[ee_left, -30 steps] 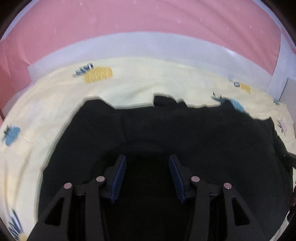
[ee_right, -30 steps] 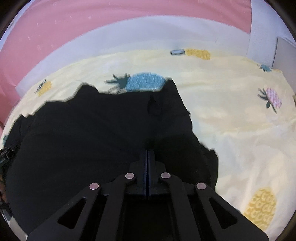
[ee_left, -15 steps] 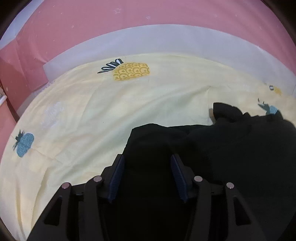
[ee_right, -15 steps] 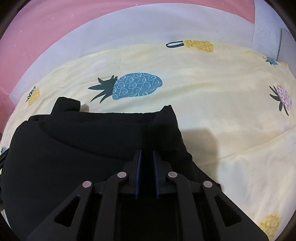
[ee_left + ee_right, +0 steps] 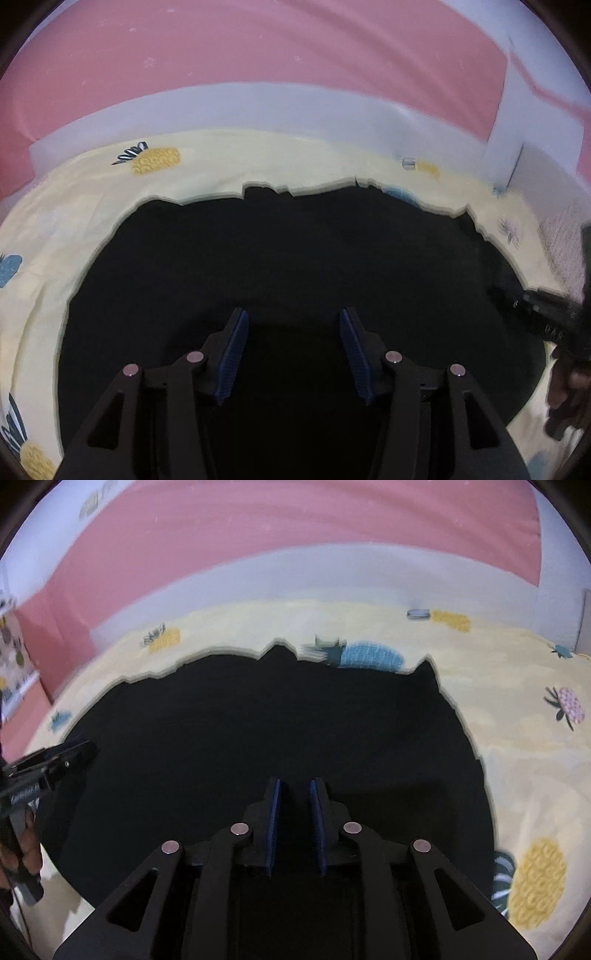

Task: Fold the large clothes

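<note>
Across the near half of the bed lies the black garment (image 5: 295,258), spread over a yellow sheet (image 5: 221,173) printed with pineapples; its far edge is ragged and motion-blurred in both wrist views. Beyond the sheet runs a pale band (image 5: 332,576) of the bed's far side, with a pink wall (image 5: 258,48) behind it.

Over the left part of the cloth hangs the left gripper (image 5: 291,347), its jaws parted wide, the blue pads (image 5: 232,354) clear of each other; dark fabric shows below the gap, and whether it is pinched I cannot tell. Over the right part hangs the right gripper (image 5: 295,823), whose jaws have just been opening and now stand a narrow way apart, with only dark cloth seen beneath them and nothing visibly clamped.

Each gripper appears at the edge of the other's view, with a hand (image 5: 27,838) on its grip.
</note>
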A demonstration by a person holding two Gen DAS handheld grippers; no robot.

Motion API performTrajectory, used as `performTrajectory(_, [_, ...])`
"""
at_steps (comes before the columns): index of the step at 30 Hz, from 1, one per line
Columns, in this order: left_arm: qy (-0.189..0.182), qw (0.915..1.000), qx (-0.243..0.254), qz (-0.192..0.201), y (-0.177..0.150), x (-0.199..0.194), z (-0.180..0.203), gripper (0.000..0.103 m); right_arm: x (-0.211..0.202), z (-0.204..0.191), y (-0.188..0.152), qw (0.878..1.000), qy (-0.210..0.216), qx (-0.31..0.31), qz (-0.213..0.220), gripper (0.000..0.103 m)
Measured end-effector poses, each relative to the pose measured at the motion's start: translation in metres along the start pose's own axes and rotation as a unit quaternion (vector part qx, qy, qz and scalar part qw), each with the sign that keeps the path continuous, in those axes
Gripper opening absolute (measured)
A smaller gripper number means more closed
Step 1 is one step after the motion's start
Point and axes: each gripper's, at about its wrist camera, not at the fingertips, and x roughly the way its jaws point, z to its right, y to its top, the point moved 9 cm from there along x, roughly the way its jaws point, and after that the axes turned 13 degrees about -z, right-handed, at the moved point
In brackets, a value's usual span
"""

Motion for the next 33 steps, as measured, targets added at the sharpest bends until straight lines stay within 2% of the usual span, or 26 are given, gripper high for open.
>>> performTrajectory(4, [-0.006,0.9997,-0.022,-0.001,0.001,0.002,-0.012,0.056,-0.003,0.019,0.001,1.0,0.002,0.012,0.005,0.017])
performTrajectory(6, [0.013,0.9994,-0.031,0.0,0.0,-0.008,-0.027,0.056,-0.012,0.035,-0.002,1.0,0.001,0.028,0.008,0.017])
performTrajectory(9, [0.044,0.9971,-0.059,0.018,-0.006,-0.027,-0.069,0.056,-0.03,0.063,-0.013,0.998,0.003,0.064,0.026,0.017])
performTrajectory(11, [0.066,0.994,-0.086,0.014,-0.018,-0.027,-0.095,0.056,-0.028,0.077,-0.022,0.996,-0.003,0.081,0.022,0.017])
performTrajectory(14, [0.071,0.9904,-0.118,0.002,-0.038,-0.018,-0.129,0.056,-0.016,0.099,-0.04,0.994,-0.01,0.104,0.01,0.017])
performTrajectory(20, [0.078,0.9882,-0.131,-0.006,-0.043,-0.031,-0.134,0.055,-0.028,0.104,-0.042,0.993,-0.03,0.118,0.0,0.017])
performTrajectory(22, [0.075,0.9877,-0.137,0.004,-0.053,-0.045,-0.133,0.055,-0.043,0.102,-0.047,0.993,-0.023,0.119,0.012,0.017])
performTrajectory(25, [0.085,0.9859,-0.144,-0.01,-0.079,-0.047,-0.138,0.056,-0.048,0.102,-0.069,0.992,-0.019,0.126,0.004,0.017])
performTrajectory(28, [0.069,0.9831,-0.168,-0.024,-0.101,-0.042,-0.147,0.056,-0.033,0.109,-0.097,0.99,-0.017,0.137,-0.027,0.017])
performTrajectory(33, [0.061,0.981,-0.182,-0.028,-0.106,-0.057,-0.151,0.056,-0.046,0.112,-0.096,0.989,-0.008,0.146,-0.027,0.02])
